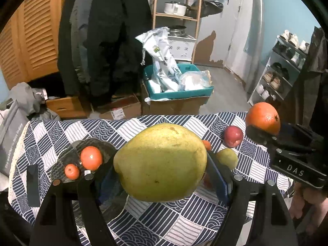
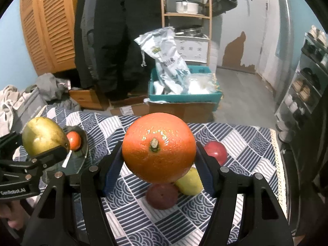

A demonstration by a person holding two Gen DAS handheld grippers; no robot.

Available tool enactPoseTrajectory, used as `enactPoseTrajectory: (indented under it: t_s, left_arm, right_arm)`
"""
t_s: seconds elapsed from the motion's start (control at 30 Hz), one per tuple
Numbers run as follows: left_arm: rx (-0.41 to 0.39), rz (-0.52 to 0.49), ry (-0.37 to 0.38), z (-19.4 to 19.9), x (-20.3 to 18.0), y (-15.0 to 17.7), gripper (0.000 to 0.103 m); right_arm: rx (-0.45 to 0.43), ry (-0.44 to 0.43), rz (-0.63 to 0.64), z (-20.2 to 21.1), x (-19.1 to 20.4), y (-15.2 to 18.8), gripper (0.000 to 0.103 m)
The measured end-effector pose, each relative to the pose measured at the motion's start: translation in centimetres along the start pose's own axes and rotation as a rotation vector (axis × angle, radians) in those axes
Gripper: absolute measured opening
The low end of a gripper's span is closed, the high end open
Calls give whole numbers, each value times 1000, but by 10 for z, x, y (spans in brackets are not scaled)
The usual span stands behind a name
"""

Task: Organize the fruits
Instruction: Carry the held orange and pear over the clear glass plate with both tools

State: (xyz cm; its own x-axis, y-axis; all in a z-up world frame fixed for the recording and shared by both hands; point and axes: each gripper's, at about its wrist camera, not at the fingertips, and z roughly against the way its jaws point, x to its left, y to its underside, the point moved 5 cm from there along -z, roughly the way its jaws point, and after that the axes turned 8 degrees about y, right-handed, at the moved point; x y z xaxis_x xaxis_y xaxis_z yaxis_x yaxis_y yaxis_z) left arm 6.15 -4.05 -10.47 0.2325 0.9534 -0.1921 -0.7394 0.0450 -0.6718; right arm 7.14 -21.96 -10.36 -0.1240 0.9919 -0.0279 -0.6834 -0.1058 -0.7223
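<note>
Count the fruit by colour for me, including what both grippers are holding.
Orange: 4 (big orange in right gripper, larger plate fruit, smaller plate fruit, half-hidden orange fruit)
Green-yellow: 2 (big green fruit in left gripper, pear)
Red: 2 (red apple, dark red fruit)
Total: 8

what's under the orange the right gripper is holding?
Below the lifted orange, on the checked cloth, lie a dark red fruit and a yellow-green pear, both partly covered by it. The cloth directly beneath is hidden.
</note>
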Motion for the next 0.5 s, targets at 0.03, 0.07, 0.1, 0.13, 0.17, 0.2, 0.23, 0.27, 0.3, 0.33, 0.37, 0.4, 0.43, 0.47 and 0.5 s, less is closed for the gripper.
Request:
enactPoseTrajectory:
  t_s: [0.03,0.07,0.1,0.13,0.17,0.2,0.23,0.27,0.3,0.33,0.37,0.4,0.43,0.47,0.5]
  left_arm:
    - [-2,7,-2,1,3,0,81]
    - [-5,12,-4,3,7,0,81]
    - [-7,17,-9,4,11,0,81]
    - [-8,20,-12,5,14,0,81]
    - [-11,26,-13,7,17,1,81]
    - [-13,31,-15,9,20,1,81]
    - [-15,34,-18,10,23,0,81]
    - [-18,38,-23,11,26,0,81]
    - [-21,44,-30,13,31,0,81]
    - [-22,49,-34,14,34,1,81]
    - [-23,55,-38,15,38,1,81]
    - [-24,63,-43,16,44,2,81]
    - [-25,68,-47,17,47,3,81]
    - [-27,73,-52,18,50,3,81]
    - [-29,80,-57,19,54,3,81]
  right_arm:
    - [1,-3,4,0,3,-1,67]
    - [2,-6,9,-1,6,-1,67]
    - [2,-10,12,-1,10,-2,67]
    - [2,-15,18,-2,15,-4,67]
    - [1,-19,22,-2,18,-5,67]
    - [1,-22,27,-2,21,-6,67]
    - [-1,-26,33,-2,26,-8,67]
    - [-2,-28,36,-2,28,-9,67]
    - [-4,-32,41,-2,33,-11,67]
    - [-4,-36,47,-3,37,-12,67]
    - [-4,-40,51,-4,41,-13,67]
    - [-4,-46,56,-5,46,-15,67]
    - [-2,-49,60,-6,49,-16,67]
    - [0,-54,64,-7,54,-17,67]
    - [2,-59,67,-8,57,-18,67]
